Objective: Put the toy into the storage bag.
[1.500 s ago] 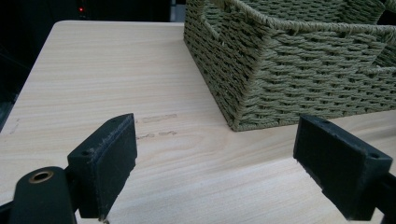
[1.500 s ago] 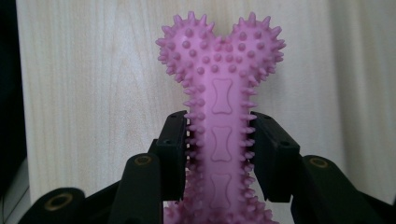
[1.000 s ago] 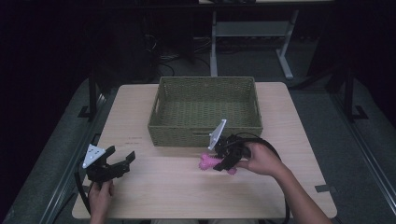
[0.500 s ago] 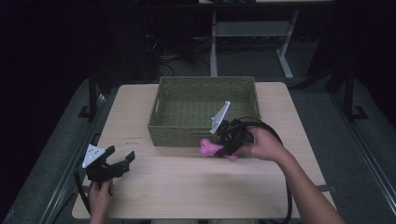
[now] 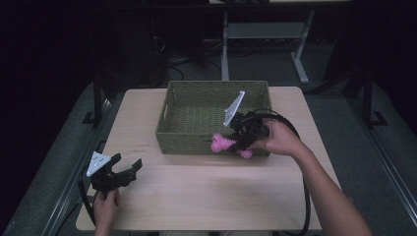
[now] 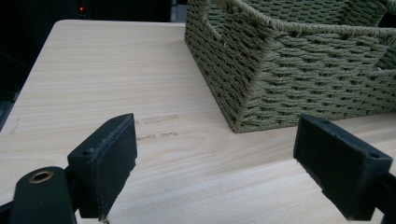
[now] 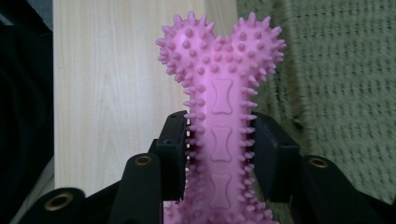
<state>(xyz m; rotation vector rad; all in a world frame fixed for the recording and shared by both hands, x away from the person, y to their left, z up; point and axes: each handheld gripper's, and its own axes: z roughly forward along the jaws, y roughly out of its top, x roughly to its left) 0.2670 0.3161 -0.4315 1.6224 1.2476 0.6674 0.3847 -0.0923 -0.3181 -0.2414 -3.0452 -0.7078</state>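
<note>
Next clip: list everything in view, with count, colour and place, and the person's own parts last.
Basket: 1, green woven, far middle of table.
Bone toy: 1, pink, spiky, in the right gripper at the basket's near wall.
Table: 1, light wood.
Desk frame: 1, grey, behind table.
Left gripper: 1, black, jaws open, near-left table edge.
Right gripper: 1, black, jaws shut on bone toy.
Hands: 2, left, right, each holding a gripper.

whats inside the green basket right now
The woven basket shows only its bare woven floor in the high view. The right gripper, shut on the pink spiky bone toy, covers the near right corner, so that part cannot be checked.
</note>
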